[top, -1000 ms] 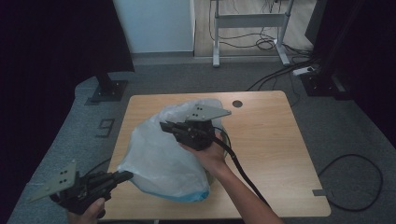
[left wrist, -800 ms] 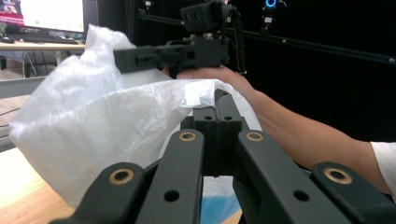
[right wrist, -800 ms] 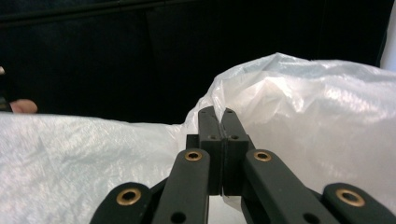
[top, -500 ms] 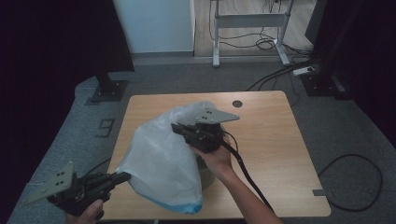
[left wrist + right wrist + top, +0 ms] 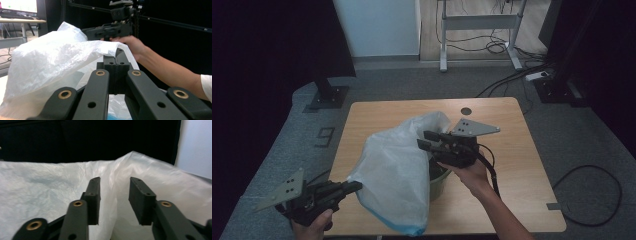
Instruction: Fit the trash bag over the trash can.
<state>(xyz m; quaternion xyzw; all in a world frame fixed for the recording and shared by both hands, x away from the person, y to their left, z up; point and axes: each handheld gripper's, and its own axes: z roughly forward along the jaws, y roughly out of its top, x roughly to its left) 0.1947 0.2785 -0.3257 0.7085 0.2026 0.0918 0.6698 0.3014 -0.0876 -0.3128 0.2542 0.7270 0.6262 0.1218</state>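
Observation:
A white translucent plastic bag (image 5: 394,172) drapes over a green bin (image 5: 438,180) at the middle of the table. My left gripper (image 5: 357,186) is at the table's front left corner. Its jaws are shut on the bag's edge (image 5: 110,47), as the left gripper view (image 5: 117,56) shows. My right gripper (image 5: 424,141) hovers at the bag's right side above the bin. Its jaws have just been opening and stand apart (image 5: 115,192). A fold of the bag (image 5: 113,180) rises between them, and the pads do not press on it.
The wooden table (image 5: 512,170) has a round cable hole (image 5: 466,110) near its far edge. A black stand base (image 5: 328,95) sits on the floor at the far left. Desk legs and cables (image 5: 492,47) lie beyond the table.
My right gripper has moved to the right and its jaws have parted, letting go of the bag. The bag's top has slumped rightward. The left gripper has stayed put.

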